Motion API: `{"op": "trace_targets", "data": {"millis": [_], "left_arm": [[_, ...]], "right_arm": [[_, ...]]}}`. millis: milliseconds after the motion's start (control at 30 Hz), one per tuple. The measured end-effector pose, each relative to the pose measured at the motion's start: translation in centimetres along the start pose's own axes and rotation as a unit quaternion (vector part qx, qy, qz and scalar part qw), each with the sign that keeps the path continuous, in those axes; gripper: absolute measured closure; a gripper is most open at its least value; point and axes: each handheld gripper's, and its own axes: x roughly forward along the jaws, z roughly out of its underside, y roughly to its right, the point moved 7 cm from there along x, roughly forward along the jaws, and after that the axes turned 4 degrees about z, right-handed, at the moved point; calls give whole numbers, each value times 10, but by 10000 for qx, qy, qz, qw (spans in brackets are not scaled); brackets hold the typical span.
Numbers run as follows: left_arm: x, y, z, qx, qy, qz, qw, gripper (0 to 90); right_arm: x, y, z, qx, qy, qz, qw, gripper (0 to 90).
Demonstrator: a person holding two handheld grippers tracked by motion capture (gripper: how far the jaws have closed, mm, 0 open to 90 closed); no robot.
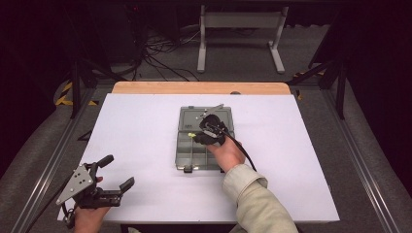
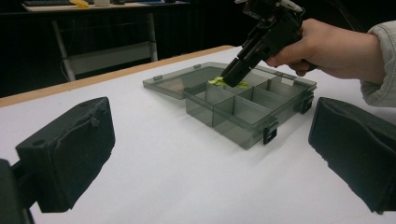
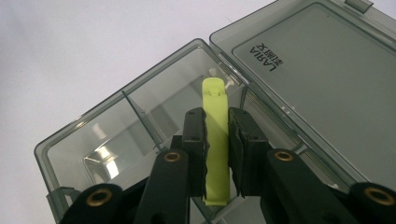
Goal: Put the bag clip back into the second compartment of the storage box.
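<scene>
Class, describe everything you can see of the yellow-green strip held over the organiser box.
The yellow-green strip is a flat, narrow piece that looks like plastic, with a small moulded tab at its far end. The right gripper clamps it between its black jaws, both ends sticking out past them. It hangs over a corner compartment next to the hinge of the smoky transparent box, whose lid lies open flat. Whether it touches the box cannot be told.
</scene>
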Motion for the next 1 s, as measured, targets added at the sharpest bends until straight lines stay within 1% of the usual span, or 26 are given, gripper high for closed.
{"op": "trace_targets", "data": {"millis": [200, 300, 400, 600, 700, 733, 800, 867, 900, 967, 1000], "left_arm": [[0, 0, 0, 2, -1, 0, 10000, 9], [0, 0, 0, -11, 10, -2, 10000, 9], [0, 0, 0, -10, 8, -3, 10000, 9], [0, 0, 0, -13, 5, -6, 10000, 9], [0, 0, 0, -3, 3, -4, 10000, 9], [0, 0, 0, -3, 4, -4, 10000, 8], [0, 0, 0, 0, 3, -5, 10000, 9], [0, 0, 0, -13, 6, -4, 10000, 9], [0, 0, 0, -14, 7, -4, 10000, 9], [-1, 0, 0, -13, 9, -4, 10000, 8], [-1, 0, 0, -13, 9, -4, 10000, 8]], "right_arm": [[0, 1, 1, 84, -4, -7, 10000, 776], [0, 1, 1, 138, -4, -5, 9999, 759], [-1, 2, 1, 132, 2, 4, 9999, 740], [-3, 1, 0, 145, 24, 119, 9998, 628], [-7, 1, -2, 152, 101, 170, 9997, 552], [-9, 1, -3, 174, 152, 192, 9996, 513], [-15, 1, -5, 183, 255, 186, 9993, 470], [-20, 1, -7, 169, 300, 241, 9991, 422], [-22, 1, -7, 146, 338, 274, 9989, 402], [-29, -1, -8, 124, 400, 257, 9988, 367], [-29, -1, -8, 124, 400, 257, 9988, 367]]}}
